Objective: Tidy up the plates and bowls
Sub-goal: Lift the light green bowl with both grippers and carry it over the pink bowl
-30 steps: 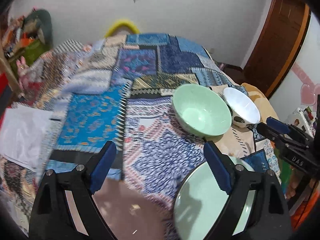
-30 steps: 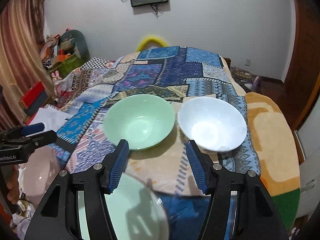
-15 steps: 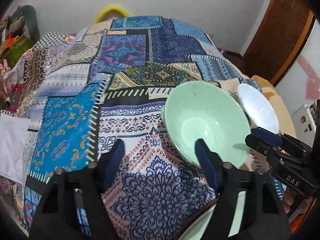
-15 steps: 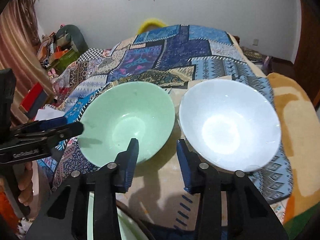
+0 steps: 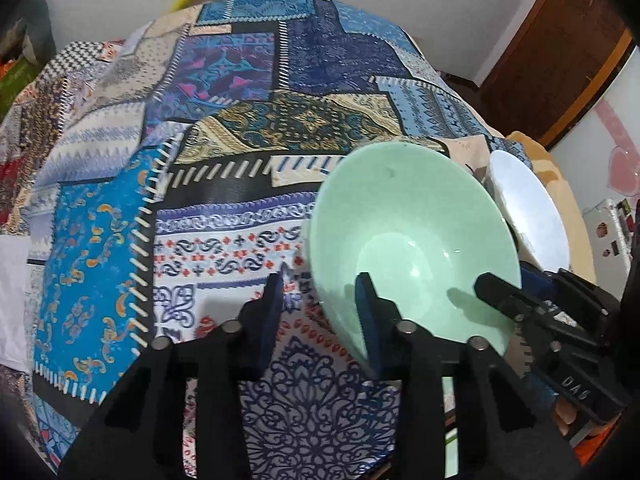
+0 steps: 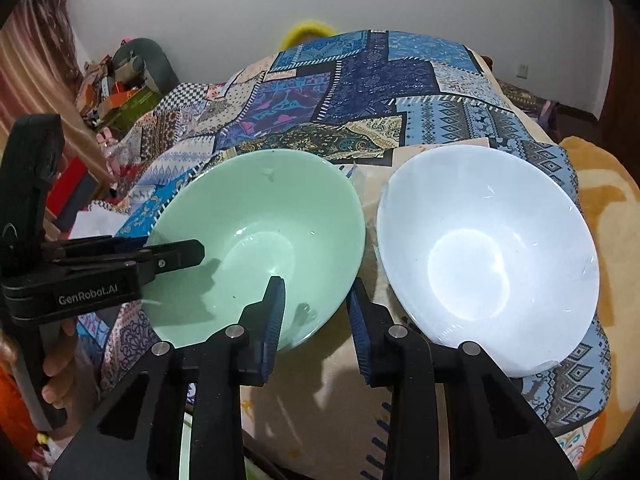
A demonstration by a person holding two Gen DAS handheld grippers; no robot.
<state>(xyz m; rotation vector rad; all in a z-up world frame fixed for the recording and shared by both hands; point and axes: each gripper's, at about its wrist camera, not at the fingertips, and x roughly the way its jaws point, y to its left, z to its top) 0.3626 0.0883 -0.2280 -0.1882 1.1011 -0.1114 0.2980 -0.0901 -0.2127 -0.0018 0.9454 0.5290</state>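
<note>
A mint-green bowl (image 5: 412,248) (image 6: 256,240) stands on the patchwork quilt, with a white bowl (image 5: 528,216) (image 6: 488,256) just to its right. My left gripper (image 5: 320,308) is open and straddles the green bowl's left rim, one finger inside and one outside. My right gripper (image 6: 316,316) is open too, astride the same bowl's near right rim, with its outer finger in the gap between the two bowls. Each gripper shows in the other's view: the right gripper (image 5: 540,308) and the left gripper (image 6: 160,260). A green plate's edge (image 6: 186,440) peeks out below.
The patchwork quilt (image 5: 224,160) covers a bed that runs back to a white wall. An orange blanket (image 6: 600,200) lies at the right edge. Clutter and boxes (image 6: 120,92) stand on the far left, and a brown wooden door (image 5: 560,60) on the right. A hand (image 6: 56,364) holds the left gripper.
Both grippers have moved forward and down onto the green bowl, and their fingers have drawn closer together. They now straddle its rim from opposite sides. The plates have slid out of view below.
</note>
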